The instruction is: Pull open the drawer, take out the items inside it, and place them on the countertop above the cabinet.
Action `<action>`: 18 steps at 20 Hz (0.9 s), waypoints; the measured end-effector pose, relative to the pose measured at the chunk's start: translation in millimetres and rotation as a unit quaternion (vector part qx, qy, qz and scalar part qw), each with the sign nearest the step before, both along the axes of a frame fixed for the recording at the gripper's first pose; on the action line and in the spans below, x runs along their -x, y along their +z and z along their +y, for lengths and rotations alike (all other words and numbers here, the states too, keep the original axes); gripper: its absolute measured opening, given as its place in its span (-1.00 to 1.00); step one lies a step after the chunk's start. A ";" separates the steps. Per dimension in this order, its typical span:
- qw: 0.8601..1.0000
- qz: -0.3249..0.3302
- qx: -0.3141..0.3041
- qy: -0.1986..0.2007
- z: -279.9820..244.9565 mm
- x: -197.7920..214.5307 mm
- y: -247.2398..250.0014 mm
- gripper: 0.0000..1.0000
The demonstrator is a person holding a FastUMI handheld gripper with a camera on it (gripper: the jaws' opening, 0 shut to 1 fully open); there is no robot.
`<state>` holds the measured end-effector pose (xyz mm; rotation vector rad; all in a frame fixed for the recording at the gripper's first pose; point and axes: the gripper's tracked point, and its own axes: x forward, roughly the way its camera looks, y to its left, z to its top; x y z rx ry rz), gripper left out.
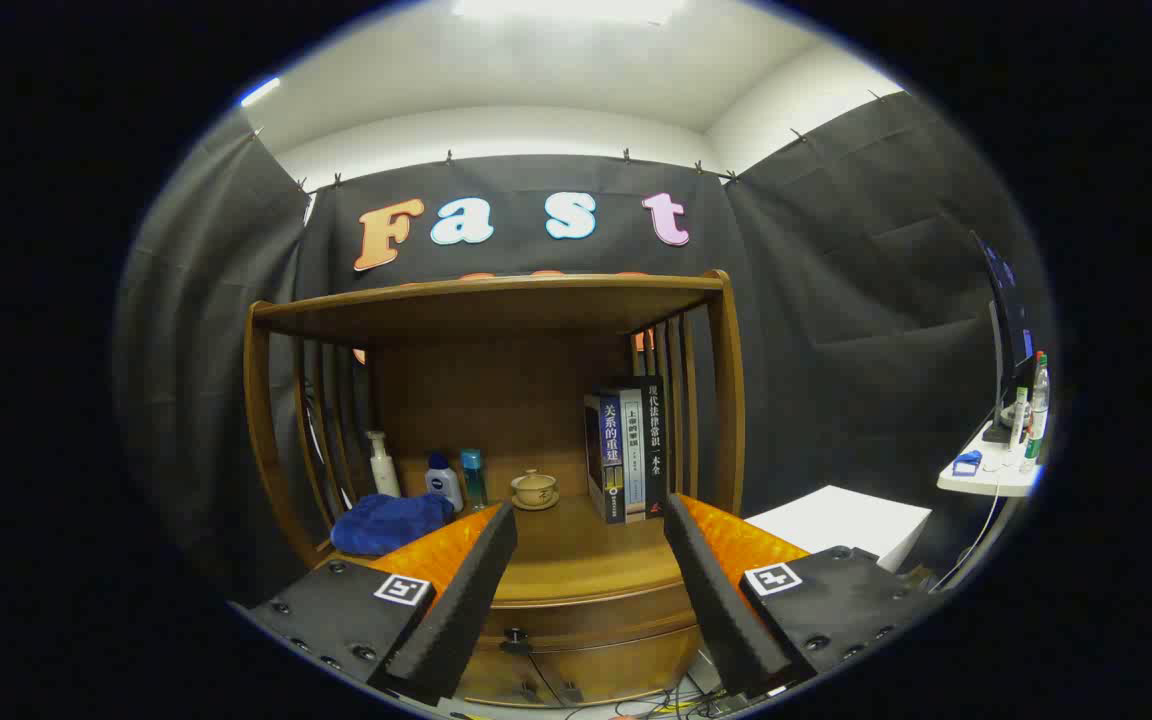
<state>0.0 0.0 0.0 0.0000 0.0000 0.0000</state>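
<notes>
The drawer (591, 612) sits shut in the front of the wooden cabinet (496, 400), directly under the front edge of the bench (586, 560), a curved wooden front with a small dark knob (514, 637) on it, lying low between the two fingers. Below it two cabinet doors (576, 672) show with their own small handles. Nothing of what is inside the drawer can be seen.

The gripper (591, 520) is held level and faces the cabinet squarely, its jaws spread wide with nothing between them; the fingertips reach the height of the bench's front edge, apart from the drawer front. Each finger carries a square black-and-white marker tag near its base.

On the bench, under the upper shelf (486, 300), a blue cloth (391, 522) lies bunched at the left front corner, just beyond the left finger. Behind it along the back stand a white pump bottle (382, 465), a white bottle with a blue cap (444, 482) (it bears a dark round label too small to make out) and a slim teal bottle (474, 476). Near the middle rests a small lidded ceramic cup on a saucer (535, 489). At the right side stand upright books (628, 448), spines outward, printed in Chinese characters.

Right of the cabinet is a white box (841, 525), and farther right a white side table (991, 470) with bottles and a monitor (1006, 315).
</notes>
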 end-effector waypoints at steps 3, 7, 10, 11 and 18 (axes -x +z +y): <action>1.000 0.004 -0.002 -0.001 -0.6 0.9 -2.5 0.97; 1.000 0.005 0.000 -0.008 -4.7 1.6 -4.0 0.96; 1.000 0.003 0.004 -0.010 -5.0 3.2 -2.9 0.96; 1.000 0.002 0.004 -0.010 -5.4 4.8 -3.8 0.96; 1.000 0.005 0.006 -0.009 -3.2 1.4 -8.6 0.96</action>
